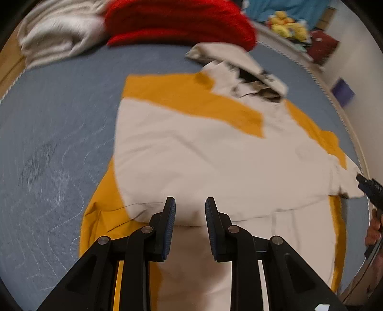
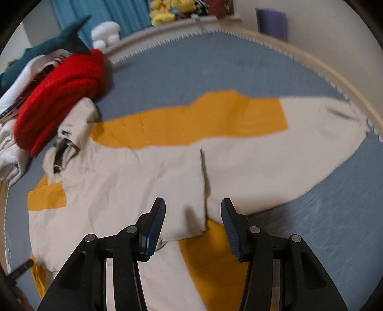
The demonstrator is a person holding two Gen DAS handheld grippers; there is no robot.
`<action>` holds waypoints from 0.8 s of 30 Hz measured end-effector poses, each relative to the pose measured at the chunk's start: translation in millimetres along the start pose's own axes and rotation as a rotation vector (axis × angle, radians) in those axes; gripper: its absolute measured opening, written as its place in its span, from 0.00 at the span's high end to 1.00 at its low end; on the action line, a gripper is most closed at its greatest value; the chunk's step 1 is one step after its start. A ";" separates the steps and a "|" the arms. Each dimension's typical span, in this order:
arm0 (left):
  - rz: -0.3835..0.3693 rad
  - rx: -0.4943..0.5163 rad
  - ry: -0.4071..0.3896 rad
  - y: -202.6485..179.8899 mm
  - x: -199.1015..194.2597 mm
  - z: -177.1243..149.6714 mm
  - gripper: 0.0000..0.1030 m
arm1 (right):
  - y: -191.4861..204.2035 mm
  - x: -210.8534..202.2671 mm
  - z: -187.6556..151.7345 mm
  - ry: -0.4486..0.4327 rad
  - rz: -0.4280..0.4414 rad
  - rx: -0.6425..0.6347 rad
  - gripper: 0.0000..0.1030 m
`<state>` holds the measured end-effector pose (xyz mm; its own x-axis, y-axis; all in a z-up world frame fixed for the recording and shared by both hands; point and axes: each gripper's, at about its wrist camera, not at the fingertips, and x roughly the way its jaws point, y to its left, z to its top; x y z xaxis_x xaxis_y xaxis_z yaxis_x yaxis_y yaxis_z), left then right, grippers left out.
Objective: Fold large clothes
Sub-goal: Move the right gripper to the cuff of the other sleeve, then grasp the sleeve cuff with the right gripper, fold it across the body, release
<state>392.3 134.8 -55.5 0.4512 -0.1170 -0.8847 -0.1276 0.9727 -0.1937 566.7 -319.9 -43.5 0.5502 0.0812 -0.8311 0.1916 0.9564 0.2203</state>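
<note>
A large cream and mustard-yellow jacket (image 1: 191, 155) lies spread flat on the blue-grey bed cover (image 1: 47, 119), its collar (image 1: 258, 81) at the far end. My left gripper (image 1: 190, 208) hovers over the near cream part, jaws a little apart with nothing between them. In the right wrist view the jacket (image 2: 143, 179) has a cream panel folded across it, and its edge (image 2: 203, 181) runs toward me. My right gripper (image 2: 193, 209) stands open just above that edge, holding nothing. It also shows at the right rim of the left wrist view (image 1: 369, 189), held by a person's hand (image 1: 374, 227).
A red garment (image 1: 179, 21) and a pale crumpled cloth (image 1: 55, 31) are piled at the far end of the bed, touching the jacket's collar. A teal item (image 2: 47, 47) lies behind them. The bed's stitched edge (image 2: 311, 55) curves close along the jacket's far sleeve (image 2: 323, 124). Yellow plush toys (image 2: 167, 9) sit beyond.
</note>
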 end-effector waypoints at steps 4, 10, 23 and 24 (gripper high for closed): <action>-0.029 0.068 -0.037 -33.1 -6.1 -8.7 0.78 | -40.4 -26.0 7.1 -0.077 0.014 0.048 0.52; -0.048 0.144 -0.028 -62.2 2.2 -24.5 0.78 | -132.8 -61.4 23.7 -0.266 -0.071 0.110 0.52; -0.039 0.156 -0.002 -75.7 28.6 -25.8 0.78 | -312.5 -25.0 34.1 -0.198 -0.157 0.464 0.52; -0.037 0.151 0.000 -74.4 30.4 -24.8 0.78 | -318.4 -18.6 33.5 -0.190 -0.159 0.483 0.52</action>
<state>393.6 53.9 -78.5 0.4531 -0.1534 -0.8782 0.0235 0.9868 -0.1603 522.6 -635.3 -81.0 0.6127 -0.1491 -0.7761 0.6115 0.7116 0.3460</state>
